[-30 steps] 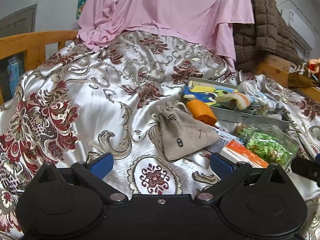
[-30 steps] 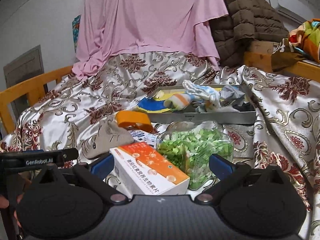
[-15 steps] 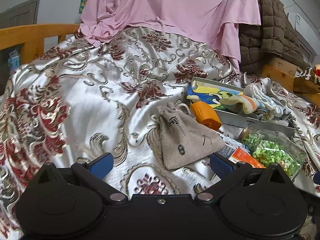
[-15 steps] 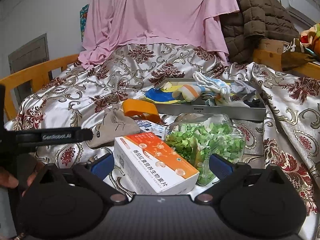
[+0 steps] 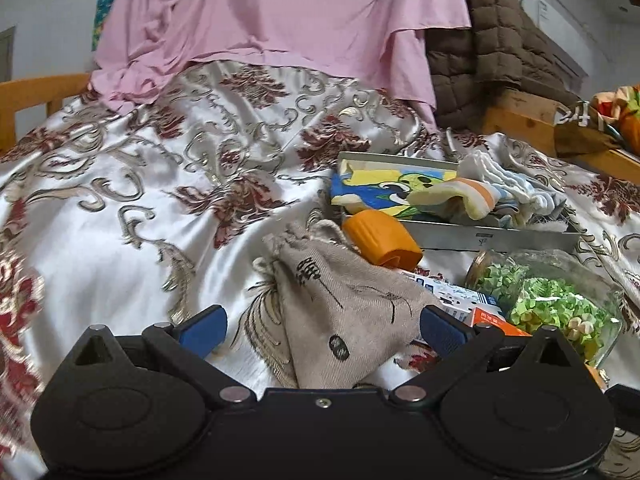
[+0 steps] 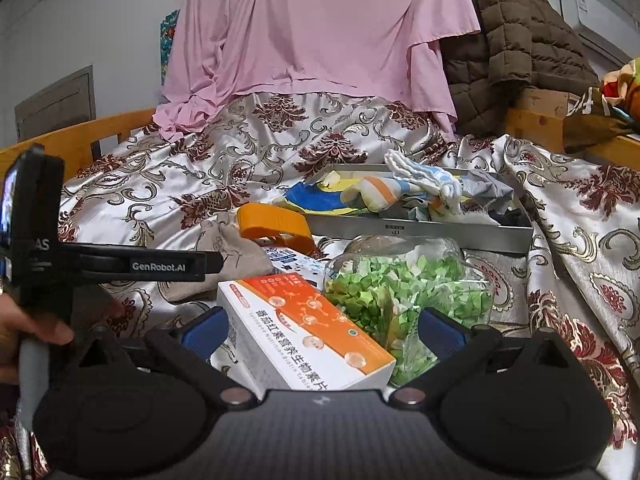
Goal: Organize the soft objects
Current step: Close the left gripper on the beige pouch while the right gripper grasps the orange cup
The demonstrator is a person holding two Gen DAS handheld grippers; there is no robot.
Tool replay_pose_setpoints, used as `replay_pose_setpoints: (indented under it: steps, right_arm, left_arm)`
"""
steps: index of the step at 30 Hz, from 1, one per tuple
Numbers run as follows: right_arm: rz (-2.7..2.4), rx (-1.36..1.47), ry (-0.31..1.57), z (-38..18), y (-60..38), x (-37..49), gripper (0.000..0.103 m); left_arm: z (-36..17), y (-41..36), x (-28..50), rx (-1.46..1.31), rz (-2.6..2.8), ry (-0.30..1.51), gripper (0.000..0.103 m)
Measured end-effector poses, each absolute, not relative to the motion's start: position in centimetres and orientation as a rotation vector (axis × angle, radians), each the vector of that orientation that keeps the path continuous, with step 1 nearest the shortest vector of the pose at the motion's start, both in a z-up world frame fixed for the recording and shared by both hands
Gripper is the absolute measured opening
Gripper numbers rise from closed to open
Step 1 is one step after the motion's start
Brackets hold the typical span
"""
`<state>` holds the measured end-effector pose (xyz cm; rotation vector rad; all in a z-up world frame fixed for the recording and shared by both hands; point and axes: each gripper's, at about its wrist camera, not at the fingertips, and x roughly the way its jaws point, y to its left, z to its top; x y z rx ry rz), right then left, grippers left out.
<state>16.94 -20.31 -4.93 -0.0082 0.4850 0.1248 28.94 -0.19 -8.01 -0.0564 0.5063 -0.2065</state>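
Observation:
A beige drawstring pouch lies on the patterned bedspread, its lower end between the open fingers of my left gripper; contact cannot be told. The pouch also shows in the right wrist view. A metal tray behind it holds a colourful cloth and socks. My right gripper is open, with an orange-and-white box and a glass jar of green bits between its fingers. The left gripper's body shows at left in the right wrist view.
An orange plastic ring lies between pouch and tray. A small blue-and-white box sits beside the jar. Pink cloth and a brown quilted jacket hang at the back. Wooden bed rails border the bedspread.
My left gripper has moved forward and right, so the pouch now sits between its fingers. My right gripper has moved closer to the box and jar.

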Motion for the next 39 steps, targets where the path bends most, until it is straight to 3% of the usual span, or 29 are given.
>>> replay_pose_setpoints:
  steps: [9,20,35,39]
  right_arm:
    - [0.179,-0.024,0.505,-3.6,-19.4,21.8,0.103]
    - [0.259,-0.139,0.614,-1.4,-16.0,31.0,0.103]
    - [0.316,-0.251,0.764,-3.5,-13.0,38.8,0.103]
    - [0.316,-0.218,0.794,-4.0,-13.1,39.8,0.103]
  left_arm:
    - [-9.4,1.6,30.6,-0.208,-0.193,0.550,0.102]
    - [-9.6,1.1,30.6,-0.204,-0.239,0.531,0.102]
    - [-10.1,1.0,31.1,-0.224,-0.274,0.565,0.102]
    - [-10.1,1.0,31.0,-0.230,-0.282,0.555,0.097]
